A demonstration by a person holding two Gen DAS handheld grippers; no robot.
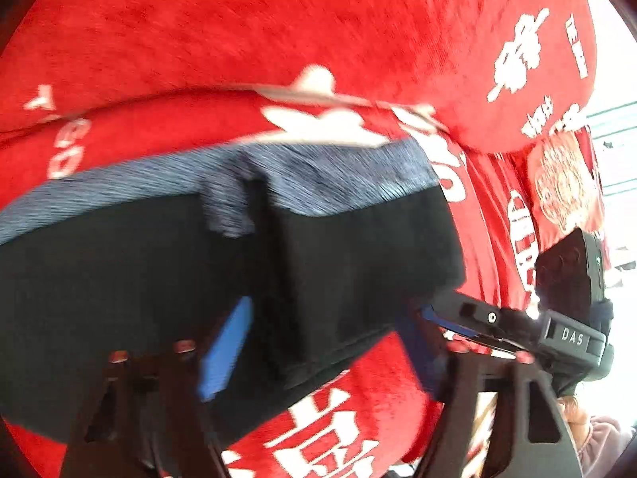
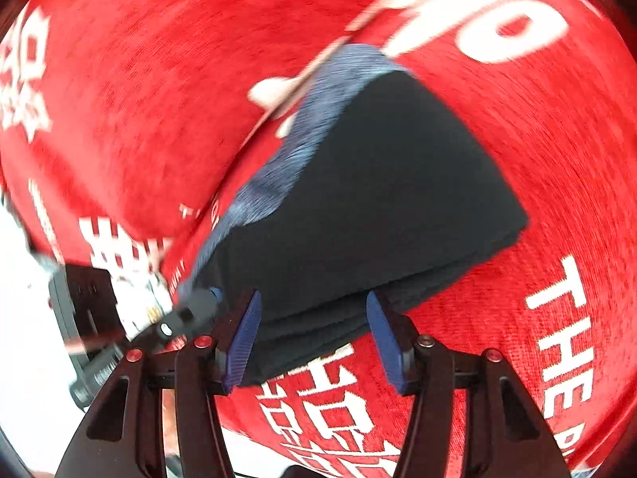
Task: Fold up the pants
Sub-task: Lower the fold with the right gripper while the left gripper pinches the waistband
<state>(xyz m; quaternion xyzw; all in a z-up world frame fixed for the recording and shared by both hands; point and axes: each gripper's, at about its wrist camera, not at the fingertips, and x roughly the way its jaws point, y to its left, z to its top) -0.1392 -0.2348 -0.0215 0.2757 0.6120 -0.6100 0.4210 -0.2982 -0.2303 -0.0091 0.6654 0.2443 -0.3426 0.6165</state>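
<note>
Two red cloths (image 2: 159,99) under pants (image 2: 378,199)

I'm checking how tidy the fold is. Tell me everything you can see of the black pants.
The black pants with a grey-blue heathered waistband look like soft knit, folded into a compact, roughly rectangular stack of several layers, lying on the red cloth with white lettering. The waistband runs along the far edge. The right tongs straddle the near edge, jaws apart; the left tongs straddle another edge, also apart. Motion blur hides finer detail.

A red cloth (image 1: 278,20) printed with white lettering (image 2: 557,318) covers the bench, creased into a raised fold near the far side.
</note>
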